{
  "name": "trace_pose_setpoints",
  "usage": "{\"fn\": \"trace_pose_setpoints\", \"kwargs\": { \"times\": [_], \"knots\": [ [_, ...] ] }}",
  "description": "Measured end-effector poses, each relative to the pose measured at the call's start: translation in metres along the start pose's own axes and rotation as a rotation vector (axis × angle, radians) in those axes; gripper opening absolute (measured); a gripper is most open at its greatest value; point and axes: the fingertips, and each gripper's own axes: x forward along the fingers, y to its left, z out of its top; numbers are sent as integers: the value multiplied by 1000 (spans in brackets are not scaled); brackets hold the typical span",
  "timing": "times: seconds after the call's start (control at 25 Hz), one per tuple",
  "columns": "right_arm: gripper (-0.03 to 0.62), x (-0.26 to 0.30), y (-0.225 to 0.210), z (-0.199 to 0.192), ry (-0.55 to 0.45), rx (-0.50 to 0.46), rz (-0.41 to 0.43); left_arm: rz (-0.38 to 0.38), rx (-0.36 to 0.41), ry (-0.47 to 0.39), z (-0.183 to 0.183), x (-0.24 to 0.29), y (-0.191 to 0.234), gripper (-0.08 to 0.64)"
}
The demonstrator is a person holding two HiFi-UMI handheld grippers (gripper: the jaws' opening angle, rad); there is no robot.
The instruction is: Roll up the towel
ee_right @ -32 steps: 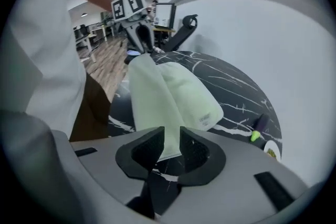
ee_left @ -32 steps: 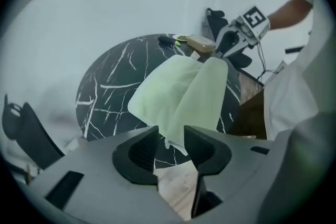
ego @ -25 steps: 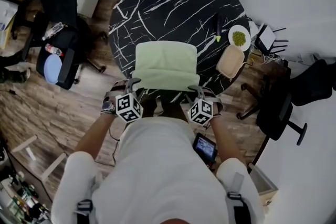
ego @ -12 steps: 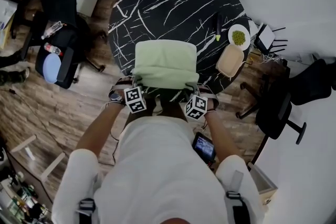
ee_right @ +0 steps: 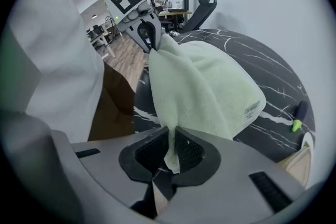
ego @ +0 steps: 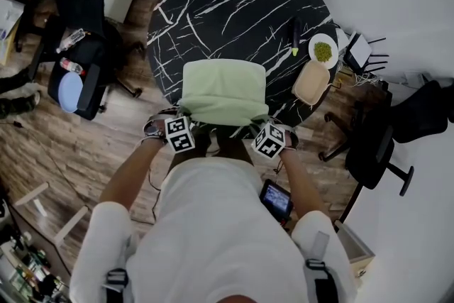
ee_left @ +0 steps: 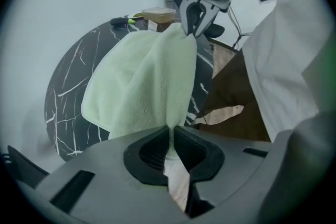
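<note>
A pale green towel [ego: 223, 90] lies on the near part of the round black marble table [ego: 234, 3]. My left gripper [ego: 182, 116] is at its near left corner and my right gripper [ego: 267, 123] at its near right corner. Both sets of jaws have just been closing. In the left gripper view the left gripper [ee_left: 170, 136] pinches a towel [ee_left: 142, 81] corner between its pads. The right gripper view shows the right gripper [ee_right: 170, 136] clamped on the other corner of the towel [ee_right: 210, 86]. The near edge hangs taut between the two grippers, lifted off the table.
A white plate of green food [ego: 323, 50], a tan container [ego: 312, 81] and a dark tool with a green tip [ego: 295, 35] sit at the table's right edge. Office chairs stand left [ego: 74, 25] and right [ego: 383, 145]. A phone [ego: 276, 199] hangs at the person's waist.
Both grippers have come down to the towel's near edge and closed on its two near corners. The near edge is now gathered up between them.
</note>
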Motion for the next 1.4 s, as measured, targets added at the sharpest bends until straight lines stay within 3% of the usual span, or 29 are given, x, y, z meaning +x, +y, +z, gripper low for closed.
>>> {"fn": "trace_pose_setpoints", "kwargs": {
  "times": [0.24,0.36,0.52,0.84,1.16,1.32,1.4],
  "knots": [
    [26,-40,45,1,3,87,282,-210,-33,-19,-6,-37,-45,28],
    [28,-57,38,10,-31,129,332,-287,-77,-38,-5,-53,-47,28],
    [28,-52,-4,25,-79,145,247,-237,-106,-54,2,-51,-13,29],
    [30,-30,-70,43,-41,100,99,-157,-157,-43,15,-30,58,31],
    [32,-5,-95,40,-56,185,11,-90,-292,-31,15,-6,86,37],
    [40,-2,-106,41,-77,178,-79,-43,-329,-58,14,-1,94,40],
    [51,-4,-114,42,-100,195,-134,-16,-404,-78,10,-2,102,53]
  ]
}}
